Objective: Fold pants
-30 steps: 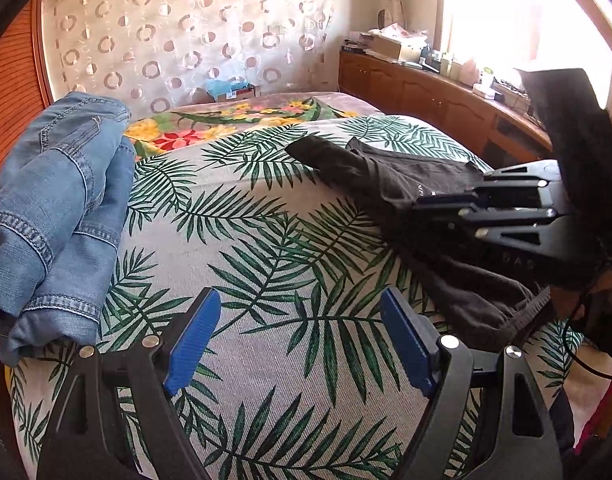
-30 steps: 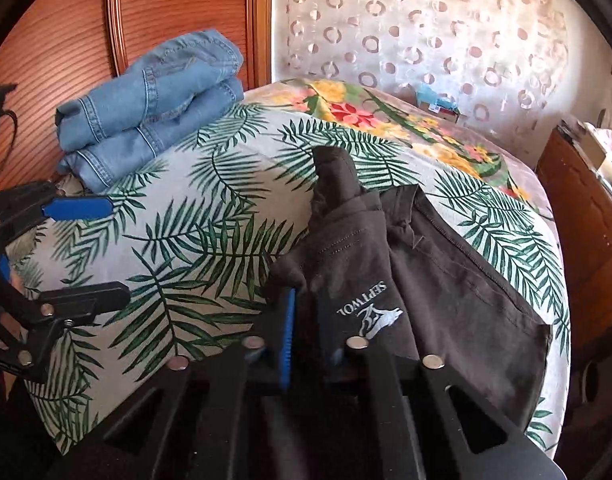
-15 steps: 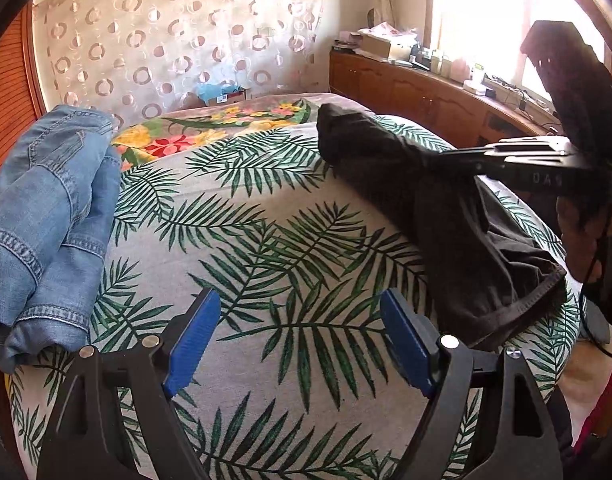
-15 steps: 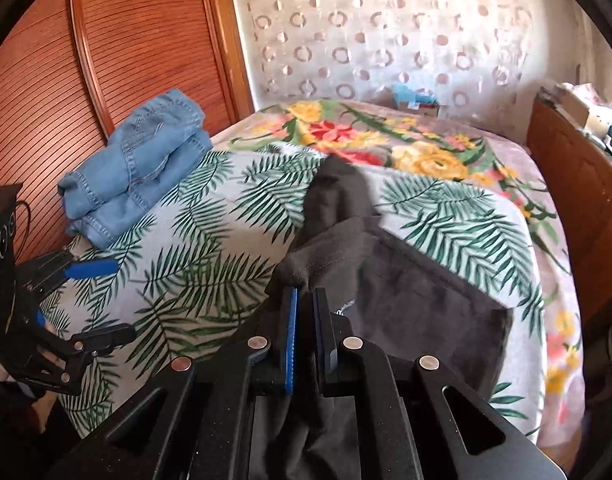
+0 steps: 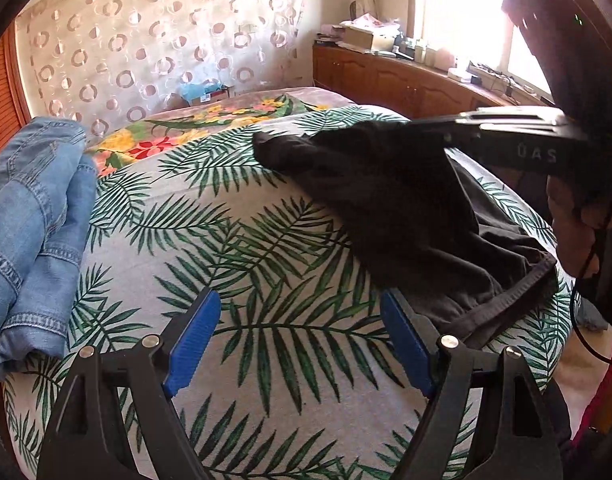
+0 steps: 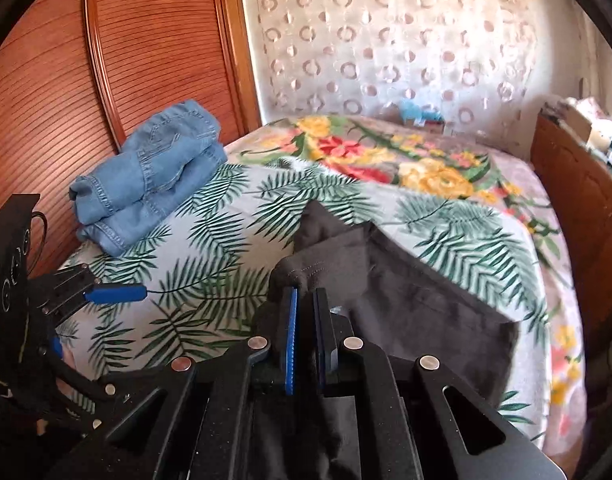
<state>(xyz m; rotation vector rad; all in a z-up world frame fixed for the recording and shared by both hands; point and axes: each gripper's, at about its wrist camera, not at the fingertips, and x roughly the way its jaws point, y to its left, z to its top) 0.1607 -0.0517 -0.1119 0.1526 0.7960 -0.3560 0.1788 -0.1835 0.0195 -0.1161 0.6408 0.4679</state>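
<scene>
Dark grey pants [image 5: 418,216] lie on the right half of the palm-leaf bedspread [image 5: 241,264]. My right gripper [image 6: 306,300] is shut on a bunched fold of the pants [image 6: 406,304] and holds it lifted above the bed; it shows from the side in the left wrist view [image 5: 430,128]. My left gripper [image 5: 301,340] is open and empty, low over the bedspread near the bed's front, with the pants' waistband edge just beyond its right finger. It also shows at the left of the right wrist view [image 6: 101,312].
Folded blue jeans [image 5: 29,216] lie at the bed's left edge, against a wooden slatted wardrobe [image 6: 105,60]. A floral blanket [image 6: 386,156] covers the far end of the bed. A wooden cabinet [image 5: 406,84] with clutter runs along the right under the window.
My right gripper has lifted the gripped fold of the pants up off the bed and drawn it back. The left gripper has stayed open and nearly still.
</scene>
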